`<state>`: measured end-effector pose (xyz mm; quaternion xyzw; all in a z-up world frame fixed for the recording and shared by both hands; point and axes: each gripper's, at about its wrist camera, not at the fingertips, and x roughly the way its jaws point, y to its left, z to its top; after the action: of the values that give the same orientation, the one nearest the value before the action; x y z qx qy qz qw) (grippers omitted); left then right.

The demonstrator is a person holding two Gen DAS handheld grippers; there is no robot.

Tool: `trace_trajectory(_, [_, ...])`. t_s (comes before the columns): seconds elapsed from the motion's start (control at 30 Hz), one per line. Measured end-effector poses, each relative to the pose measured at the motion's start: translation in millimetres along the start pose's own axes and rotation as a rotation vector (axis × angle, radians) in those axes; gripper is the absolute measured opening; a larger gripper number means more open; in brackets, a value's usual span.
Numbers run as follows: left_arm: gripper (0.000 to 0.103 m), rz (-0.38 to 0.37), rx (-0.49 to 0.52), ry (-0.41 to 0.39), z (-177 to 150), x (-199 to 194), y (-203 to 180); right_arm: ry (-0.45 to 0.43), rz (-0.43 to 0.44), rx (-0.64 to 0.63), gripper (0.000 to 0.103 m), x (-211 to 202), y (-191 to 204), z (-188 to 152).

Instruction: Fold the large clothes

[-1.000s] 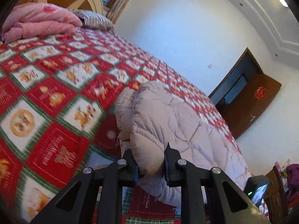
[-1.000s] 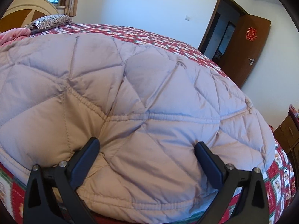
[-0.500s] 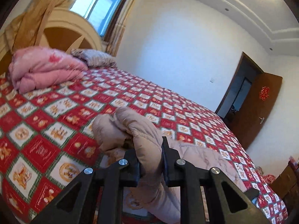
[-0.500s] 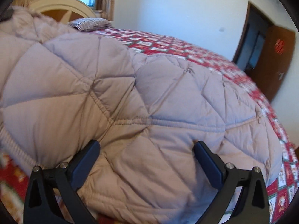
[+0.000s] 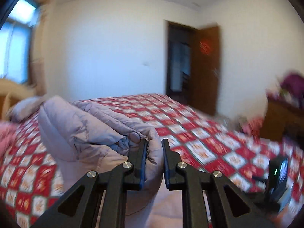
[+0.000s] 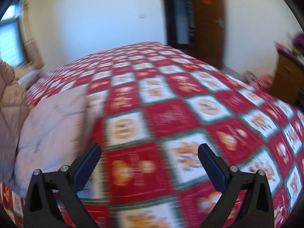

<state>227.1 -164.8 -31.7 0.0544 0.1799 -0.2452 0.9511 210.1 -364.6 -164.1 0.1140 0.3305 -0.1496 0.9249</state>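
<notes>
A pale lilac quilted puffer jacket (image 5: 83, 133) lies on the bed. My left gripper (image 5: 154, 152) is shut on a thick fold of it and holds that part raised above the bedspread. In the right wrist view the jacket (image 6: 55, 125) lies at the left, with a raised part at the far left edge. My right gripper (image 6: 149, 163) is open and empty over the bedspread, just right of the jacket. Both views are motion-blurred.
The bed carries a red, white and green checked bedspread (image 6: 171, 98). A pink folded quilt (image 5: 5, 134) and a pillow (image 5: 24, 106) lie near the headboard. A brown door (image 5: 205, 68) stands open behind. A wooden dresser (image 5: 283, 117) stands at the right.
My left gripper has lifted the jacket fold and swung right toward the door. My right gripper has come off the jacket and moved right, now over the bare bedspread.
</notes>
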Motion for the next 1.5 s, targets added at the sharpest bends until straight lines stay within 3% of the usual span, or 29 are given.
trace_trajectory(0.1, [0.012,-0.068,0.136,0.092,-29.4,43.1,-55.6,0.014,-0.020,0.048,0.103,6.0,-17.9,-3.4])
trace_trajectory(0.23, [0.007,-0.167,0.220,0.241,-77.8,75.4,-101.2,0.043,-0.021,0.067,0.103,6.6,-31.5,-17.6])
trace_trajectory(0.37, [0.008,-0.132,0.310,0.221,-95.3,68.8,-123.5,0.059,-0.013,0.076,0.103,17.3,-35.7,-21.3])
trace_trajectory(0.5, [0.020,-0.064,0.439,0.176,-87.3,51.6,-142.9,0.063,-0.005,0.091,0.103,20.8,-37.2,-23.4])
trace_trajectory(0.53, [0.036,-0.053,0.466,0.154,-84.8,45.3,-148.4,0.058,-0.005,0.091,0.103,20.3,-37.2,-23.1])
trace_trajectory(0.6, [0.096,-0.009,0.517,0.095,-78.7,26.5,-162.6,0.047,-0.010,0.089,0.103,18.5,-37.4,-22.7])
trace_trajectory(0.63, [0.099,-0.001,0.518,0.066,-75.3,21.5,-164.3,0.047,-0.012,0.090,0.103,19.2,-38.3,-22.3])
trace_trajectory(0.73, [0.099,0.006,0.455,0.047,-61.9,4.4,-149.5,0.041,-0.026,0.105,0.103,16.8,-44.4,-20.4])
trace_trajectory(0.9, [0.099,0.190,0.255,0.014,-39.1,-14.8,-51.8,-0.025,-0.023,0.077,0.102,-9.3,-34.2,7.8])
trace_trajectory(0.97, [0.099,0.303,0.149,0.028,-32.5,-11.8,1.3,-0.050,0.009,0.023,0.096,-18.0,-14.9,27.0])
trace_trajectory(1.03, [0.099,0.416,0.013,0.082,-27.7,-1.4,62.1,-0.055,0.081,-0.031,0.074,-24.7,17.4,52.0])
trace_trajectory(1.1, [0.099,0.500,-0.142,0.116,-27.6,8.8,122.7,-0.064,0.150,-0.061,0.064,-29.7,49.4,73.6])
trace_trajectory(1.13, [0.099,0.518,-0.191,0.122,-28.6,13.4,141.1,-0.082,0.177,-0.088,0.064,-34.4,70.7,85.4])
trace_trajectory(1.27, [0.098,0.519,-0.330,0.147,-31.5,38.7,190.0,-0.145,0.252,-0.185,0.064,-49.0,146.3,115.7])
trace_trajectory(1.4, [0.099,0.469,-0.315,0.194,-31.0,66.8,186.3,-0.113,0.304,-0.207,0.064,-29.0,206.2,132.6])
trace_trajectory(1.5, [0.099,0.431,-0.304,0.219,-31.6,86.8,173.3,-0.093,0.312,-0.228,0.064,-1.9,226.8,133.1])
